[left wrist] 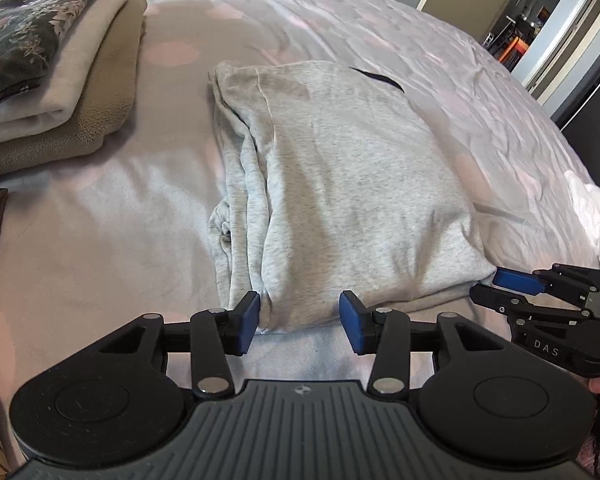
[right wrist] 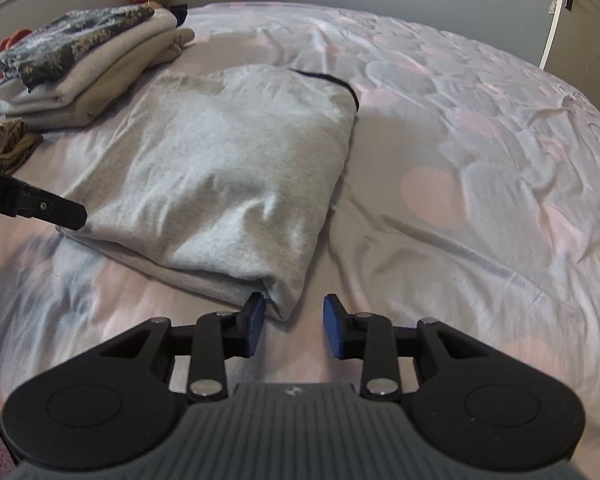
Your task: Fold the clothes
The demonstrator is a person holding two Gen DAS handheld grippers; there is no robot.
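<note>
Left wrist: left gripper (left wrist: 299, 322) spread, near edge of folded grey sweatshirt (left wrist: 340, 184) between pads, unpinched. Right gripper (right wrist: 294, 326) spread at sweatshirt's near corner on bed (right wrist: 460, 200).

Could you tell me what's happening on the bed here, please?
A person is folding laundry with two handheld grippers. A grey sweatshirt lies folded on the bedspread. The left gripper and right gripper both sit open at its near edge, not clamping it. A stack of folded clothes waits at the far left.
</note>
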